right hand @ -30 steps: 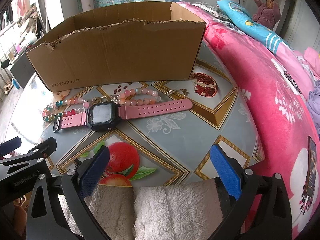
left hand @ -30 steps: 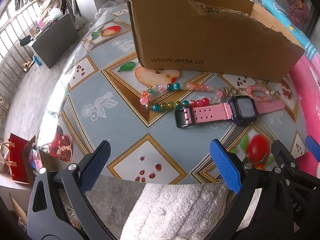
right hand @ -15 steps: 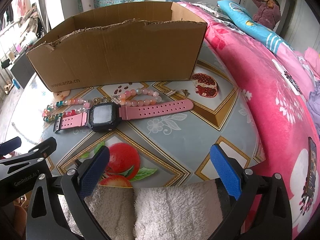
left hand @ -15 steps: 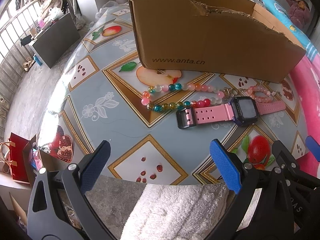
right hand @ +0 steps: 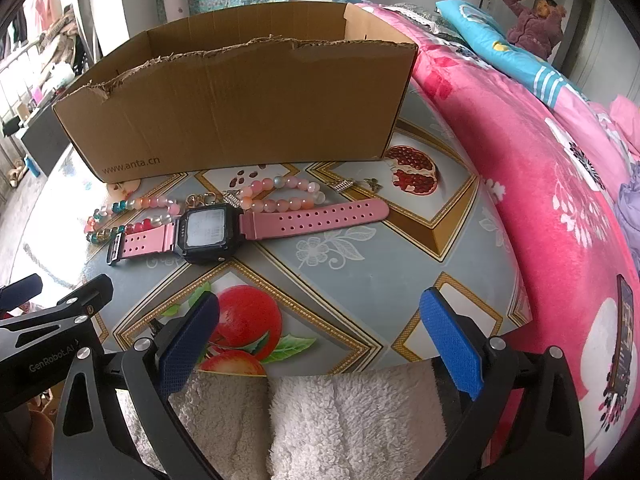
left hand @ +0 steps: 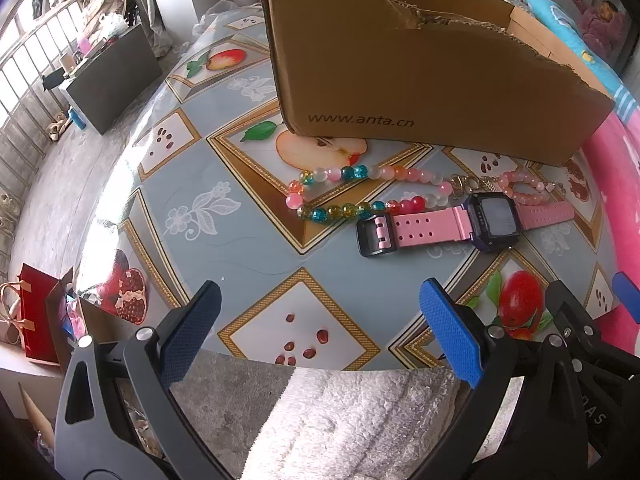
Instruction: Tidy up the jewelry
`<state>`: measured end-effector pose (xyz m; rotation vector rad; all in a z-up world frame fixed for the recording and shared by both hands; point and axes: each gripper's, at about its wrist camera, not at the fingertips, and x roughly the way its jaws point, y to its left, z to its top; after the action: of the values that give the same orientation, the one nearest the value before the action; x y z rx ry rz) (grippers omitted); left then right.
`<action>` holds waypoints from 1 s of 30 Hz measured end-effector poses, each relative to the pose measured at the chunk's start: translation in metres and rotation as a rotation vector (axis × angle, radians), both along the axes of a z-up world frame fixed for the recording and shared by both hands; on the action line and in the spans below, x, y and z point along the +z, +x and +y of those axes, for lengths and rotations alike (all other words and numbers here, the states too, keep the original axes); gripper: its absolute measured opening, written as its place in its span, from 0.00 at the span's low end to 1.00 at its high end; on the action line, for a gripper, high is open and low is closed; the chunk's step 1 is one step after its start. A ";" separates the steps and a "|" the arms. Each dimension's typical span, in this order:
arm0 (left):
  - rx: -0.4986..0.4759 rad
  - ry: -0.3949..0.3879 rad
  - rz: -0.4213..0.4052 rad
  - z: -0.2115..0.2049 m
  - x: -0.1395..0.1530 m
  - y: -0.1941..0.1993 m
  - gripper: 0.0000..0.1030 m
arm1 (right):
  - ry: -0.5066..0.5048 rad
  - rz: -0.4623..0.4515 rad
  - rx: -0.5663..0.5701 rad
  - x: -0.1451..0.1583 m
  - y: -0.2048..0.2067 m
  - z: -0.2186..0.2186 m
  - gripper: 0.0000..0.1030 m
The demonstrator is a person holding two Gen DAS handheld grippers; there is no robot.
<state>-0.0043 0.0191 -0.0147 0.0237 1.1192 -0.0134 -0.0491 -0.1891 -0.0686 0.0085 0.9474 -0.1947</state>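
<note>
A pink-strapped watch with a dark square face lies flat on the table in front of a brown cardboard box. Behind its buckle end curls a multicoloured bead bracelet. A pink bead bracelet lies behind the other strap, with a small silver piece beside it. My left gripper hovers open near the table's front edge, short of the beads. My right gripper is open too, nearer than the watch, with nothing between its fingers.
The table has a fruit-patterned cover and drops off at the left to a grey floor with a red bag. A pink floral bed cover borders the table on the right. A fuzzy white sleeve shows under each gripper.
Both views have shifted only slightly; the left gripper has crept a little closer to the beads. Nothing on the table has moved and both grippers stay open.
</note>
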 end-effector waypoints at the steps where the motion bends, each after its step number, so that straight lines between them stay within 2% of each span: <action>1: 0.000 0.000 0.000 0.000 0.000 0.000 0.92 | 0.000 0.000 0.000 0.000 0.000 0.000 0.95; 12: 0.003 0.005 0.002 0.004 -0.003 -0.001 0.92 | -0.004 0.002 0.001 -0.002 0.001 0.000 0.95; 17: -0.006 0.011 -0.017 0.008 -0.007 -0.003 0.92 | -0.026 0.027 0.045 -0.007 0.002 0.001 0.95; 20: -0.027 -0.004 -0.047 0.017 -0.011 -0.007 0.92 | -0.025 -0.023 0.073 -0.004 -0.005 -0.002 0.95; 26: -0.050 -0.101 -0.114 0.043 -0.012 -0.006 0.92 | 0.000 -0.136 0.186 0.004 -0.013 -0.008 0.95; 30: -0.077 -0.129 -0.171 0.053 -0.008 0.001 0.92 | 0.005 -0.148 0.250 0.008 0.000 -0.004 0.95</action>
<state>-0.0037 0.0722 -0.0228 -0.0470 0.9444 -0.1500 -0.0494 -0.1930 -0.0602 -0.0891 0.7929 0.0389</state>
